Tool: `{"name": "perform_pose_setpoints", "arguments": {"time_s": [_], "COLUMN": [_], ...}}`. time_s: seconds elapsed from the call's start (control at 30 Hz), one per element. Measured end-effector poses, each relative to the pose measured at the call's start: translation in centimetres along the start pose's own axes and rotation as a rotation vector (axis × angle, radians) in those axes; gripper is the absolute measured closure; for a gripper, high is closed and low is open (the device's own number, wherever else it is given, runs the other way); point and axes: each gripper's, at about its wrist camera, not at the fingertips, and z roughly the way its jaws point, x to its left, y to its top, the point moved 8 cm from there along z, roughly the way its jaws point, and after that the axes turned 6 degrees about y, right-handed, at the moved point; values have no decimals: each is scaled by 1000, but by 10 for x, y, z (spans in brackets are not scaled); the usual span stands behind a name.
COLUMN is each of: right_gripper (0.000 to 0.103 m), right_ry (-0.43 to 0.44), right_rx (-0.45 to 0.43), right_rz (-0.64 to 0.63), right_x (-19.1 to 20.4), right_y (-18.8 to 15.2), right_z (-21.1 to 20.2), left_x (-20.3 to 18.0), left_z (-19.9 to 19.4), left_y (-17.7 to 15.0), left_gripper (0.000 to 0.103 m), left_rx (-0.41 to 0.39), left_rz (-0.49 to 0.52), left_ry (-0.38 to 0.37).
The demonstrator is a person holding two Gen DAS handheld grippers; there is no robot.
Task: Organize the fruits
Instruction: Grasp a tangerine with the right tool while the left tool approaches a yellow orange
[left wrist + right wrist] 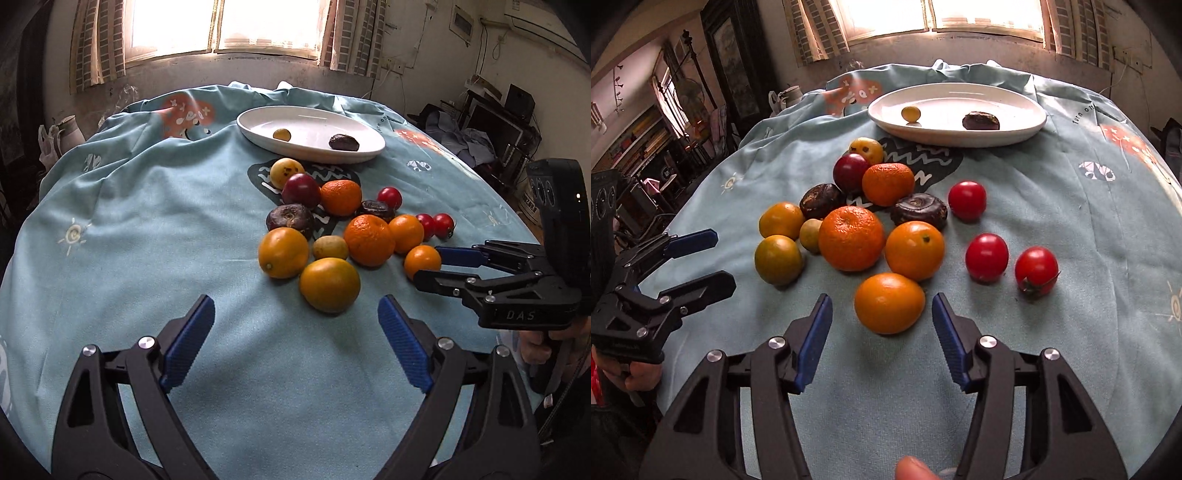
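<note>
- While the fruits lie heaped on the pale blue patterned cloth [147, 229], the left gripper [295, 314] hangs just short of the pile, its blue-padded jaws spread wide with nothing between them; the nearest fruit, a greenish-orange round citrus [329, 284], sits just beyond its fingertips
- The right gripper [882, 314] comes in low from the other side, jaws parted about halfway; a smooth orange citrus [889, 302] sits at its fingertips, pads clear of the skin on both sides
- Three small red tomatoes [986, 257] stand apart on the right of the pile
- At the far end, the white oval plate [1015, 136] holds a small yellow fruit [911, 113] and a dark wrinkled fruit [980, 121], well apart from each other
</note>
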Motion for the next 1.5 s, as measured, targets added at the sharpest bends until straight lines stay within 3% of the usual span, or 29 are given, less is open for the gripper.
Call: {"name": "perform_pose_setpoints", "arguments": {"time_s": [0.07, 0.2, 0.3, 0.53, 0.63, 0.7, 0.8, 1.17, 1.5], "right_gripper": [47, 62, 62, 62, 62, 62, 62, 62, 62], "right_ry": [-4, -20, -7, 182, 218, 248, 276, 289, 292], "right_rx": [14, 34, 27, -108, -127, -138, -154, -177, -181], "right_rz": [3, 5, 4, 125, 137, 154, 173, 163, 160], "right_x": [-1, -3, -3, -16, -14, -15, -17, -14, -14], "right_y": [1, -1, -4, 1, 2, 3, 5, 6, 6], "right_z": [5, 9, 4, -24, -28, -31, -33, -39, -40], "left_x": [0, -1, -1, -7, -13, -18, -23, -31, -32], "left_z": [0, 0, 2, 4, 7, 13, 22, 38, 47], "left_y": [0, 1, 0, 0, 0, 0, -1, 3, 3], "left_gripper": [11, 11, 11, 13, 24, 37, 43, 43, 56], "left_rx": [-4, -15, -6, 2, 16, 36, 67, 110, 141], "left_rz": [-4, 1, 4, 23, 18, 18, 16, 22, 12], "left_ry": [-4, -7, -3, 2, -18, -19, -21, 4, 2]}}
